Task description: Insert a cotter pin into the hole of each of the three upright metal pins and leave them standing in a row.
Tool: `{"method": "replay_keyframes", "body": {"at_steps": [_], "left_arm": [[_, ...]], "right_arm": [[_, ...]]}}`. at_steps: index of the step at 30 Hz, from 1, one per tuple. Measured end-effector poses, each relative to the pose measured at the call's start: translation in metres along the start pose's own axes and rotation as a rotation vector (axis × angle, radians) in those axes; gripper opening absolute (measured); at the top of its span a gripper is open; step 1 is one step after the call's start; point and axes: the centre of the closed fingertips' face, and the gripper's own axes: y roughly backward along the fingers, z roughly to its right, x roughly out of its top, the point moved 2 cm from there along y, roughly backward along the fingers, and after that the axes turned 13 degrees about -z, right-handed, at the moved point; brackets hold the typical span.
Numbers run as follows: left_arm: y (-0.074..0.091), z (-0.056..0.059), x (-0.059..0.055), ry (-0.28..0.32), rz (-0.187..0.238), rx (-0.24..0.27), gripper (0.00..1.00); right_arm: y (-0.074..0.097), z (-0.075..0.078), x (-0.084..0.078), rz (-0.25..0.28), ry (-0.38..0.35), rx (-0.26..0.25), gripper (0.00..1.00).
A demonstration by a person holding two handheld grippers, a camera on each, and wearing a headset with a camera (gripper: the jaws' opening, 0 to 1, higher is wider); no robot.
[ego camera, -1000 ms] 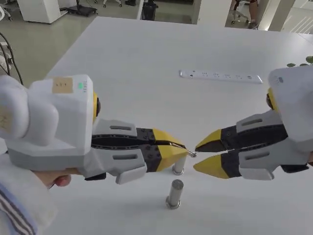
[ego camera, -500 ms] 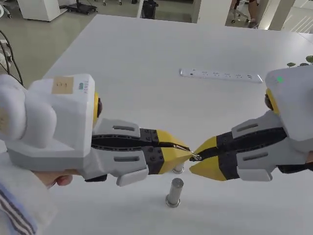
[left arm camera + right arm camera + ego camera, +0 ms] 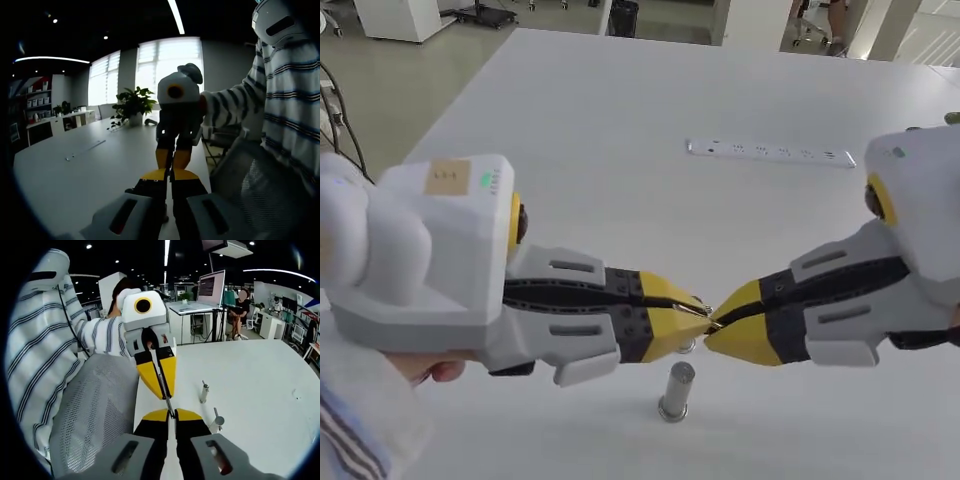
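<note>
Over the white table [image 3: 600, 150] my two grippers meet tip to tip. The left gripper [image 3: 705, 312] is shut on a thin cotter pin [image 3: 167, 402], and the right gripper [image 3: 712, 325] is shut on the pin's other end. In the right gripper view the wire runs from the left gripper's yellow jaws down into my own shut jaws [image 3: 174, 415]. One upright metal pin [image 3: 675, 392] stands just in front of the tips. A second metal pin [image 3: 688, 346] is mostly hidden under the left jaws. Both metal pins [image 3: 204, 391] [image 3: 217, 421] stand to the right in the right gripper view.
A white power strip [image 3: 770, 154] lies farther back on the table. A mesh chair [image 3: 95, 410] and the person's striped sleeve [image 3: 45, 340] are beside the table's near edge. A potted plant [image 3: 132, 105] stands at the table's far end.
The right gripper moved in towards the left gripper's tip and its open jaws shut on the free end of the cotter pin. The left gripper held still.
</note>
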Motion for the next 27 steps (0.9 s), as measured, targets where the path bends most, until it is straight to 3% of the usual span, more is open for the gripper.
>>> {"method": "replay_keyframes", "body": {"at_steps": [10, 23, 27], "left_arm": [[0.0002, 0.0024, -0.0033, 0.025, 0.009, -0.005, 0.0], [-0.0004, 0.0022, -0.0027, 0.072, 0.028, -0.022, 0.0], [-0.0026, 0.0011, -0.0056, 0.071, 0.015, -0.014, 0.09]], "right_arm": [[0.0055, -0.0024, -0.0001, -0.002, -0.003, 0.023, 0.0], [0.0074, -0.0053, 0.0001, -0.028, 0.051, 0.021, 0.0], [0.0057, -0.0046, -0.0028, -0.042, 0.053, 0.015, 0.0]]}}
